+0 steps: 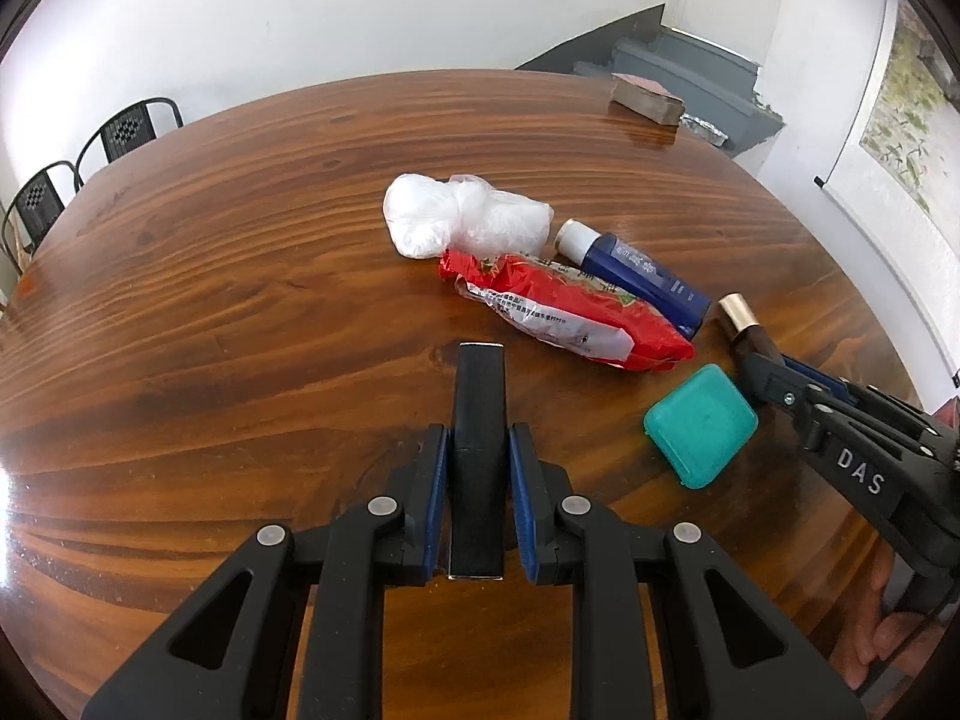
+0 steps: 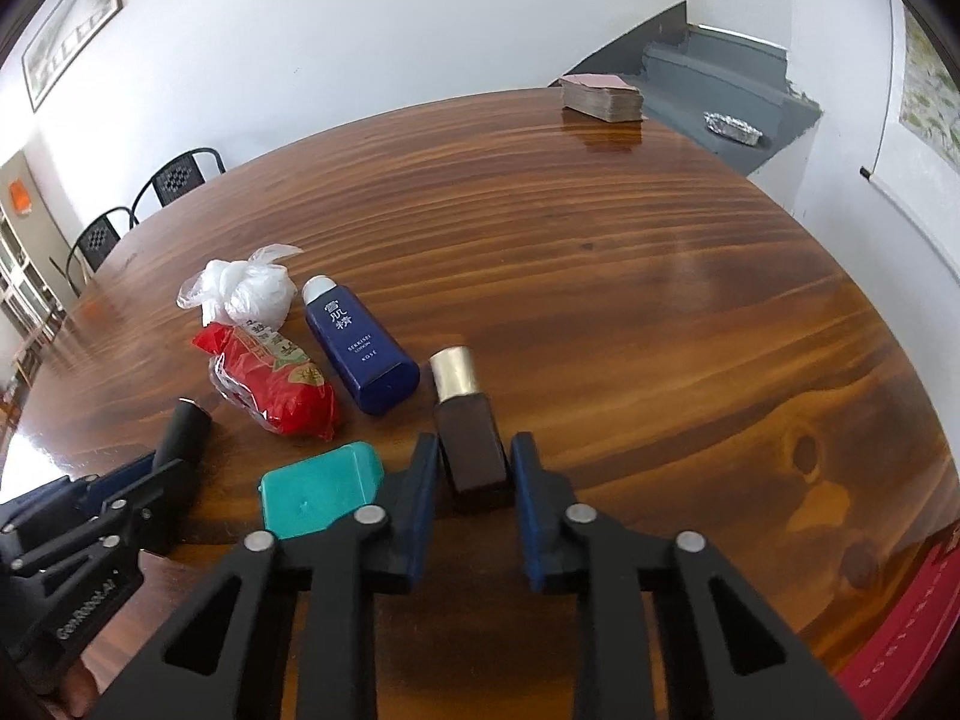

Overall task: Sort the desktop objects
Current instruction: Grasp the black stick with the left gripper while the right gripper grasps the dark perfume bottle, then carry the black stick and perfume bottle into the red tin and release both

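My left gripper [image 1: 478, 450] is shut on a long black box [image 1: 478, 420] that points away over the wooden table [image 1: 240, 300]; it also shows in the right wrist view [image 2: 183, 429]. My right gripper [image 2: 472, 456] is shut on a dark brown bottle with a gold cap [image 2: 465, 420], low over the table; the bottle also shows in the left wrist view [image 1: 741, 321]. Between the grippers lies a teal case [image 1: 699, 426] [image 2: 321, 489]. Beyond it lie a red snack packet [image 1: 564, 312] [image 2: 270, 381], a blue bottle [image 1: 636, 273] [image 2: 360, 348] and a white plastic bag [image 1: 462, 219] [image 2: 246, 291].
A stack of cards [image 2: 603, 96] [image 1: 648, 99] sits at the table's far edge. Two black chairs [image 1: 90, 156] stand beyond the far left edge. A foil tray [image 2: 732, 127] lies on grey steps behind the table.
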`<state>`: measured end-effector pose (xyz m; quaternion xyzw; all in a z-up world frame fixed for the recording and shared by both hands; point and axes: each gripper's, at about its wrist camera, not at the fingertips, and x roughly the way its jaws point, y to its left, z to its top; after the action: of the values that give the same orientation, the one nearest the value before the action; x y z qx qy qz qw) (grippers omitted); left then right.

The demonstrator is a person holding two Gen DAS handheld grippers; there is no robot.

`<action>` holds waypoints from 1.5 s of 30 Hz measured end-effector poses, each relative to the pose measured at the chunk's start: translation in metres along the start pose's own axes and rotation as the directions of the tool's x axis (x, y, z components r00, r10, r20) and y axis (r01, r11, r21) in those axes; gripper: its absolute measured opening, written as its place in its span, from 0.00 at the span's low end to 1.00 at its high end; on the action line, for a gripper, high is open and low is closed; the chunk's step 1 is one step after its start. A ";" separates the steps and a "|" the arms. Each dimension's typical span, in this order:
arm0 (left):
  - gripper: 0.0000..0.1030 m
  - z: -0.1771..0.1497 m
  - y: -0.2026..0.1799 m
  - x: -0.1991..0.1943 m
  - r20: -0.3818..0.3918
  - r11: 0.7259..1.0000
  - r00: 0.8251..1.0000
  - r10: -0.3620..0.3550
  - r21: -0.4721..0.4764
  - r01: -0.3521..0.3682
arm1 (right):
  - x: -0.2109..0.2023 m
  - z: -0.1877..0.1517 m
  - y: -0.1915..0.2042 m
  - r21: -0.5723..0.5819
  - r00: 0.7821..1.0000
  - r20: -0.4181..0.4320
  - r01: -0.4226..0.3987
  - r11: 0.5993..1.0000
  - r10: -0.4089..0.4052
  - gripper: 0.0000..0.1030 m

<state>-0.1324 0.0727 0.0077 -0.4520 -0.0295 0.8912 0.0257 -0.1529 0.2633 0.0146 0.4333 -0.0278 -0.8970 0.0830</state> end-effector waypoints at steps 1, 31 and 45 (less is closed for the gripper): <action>0.21 -0.001 0.001 0.000 0.004 1.000 1.000 -0.002 0.000 0.002 | -0.001 -0.001 0.000 0.004 1.000 0.003 0.000 1.000 0.000 0.21; 0.21 -0.015 -0.078 -0.086 0.137 0.970 0.969 -0.203 0.162 0.181 | -0.169 -0.088 -0.058 0.217 0.937 0.343 -0.014 0.976 -0.063 0.21; 0.21 -0.041 -0.162 -0.113 0.108 0.919 0.942 -0.317 0.280 0.278 | -0.240 -0.141 -0.136 0.371 0.890 0.389 0.085 0.925 -0.238 0.21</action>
<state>-0.0296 0.2274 0.0863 -0.3661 0.0176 0.9045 0.2181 0.0867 0.4417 0.0955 0.2350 -0.1650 -0.9547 -0.0783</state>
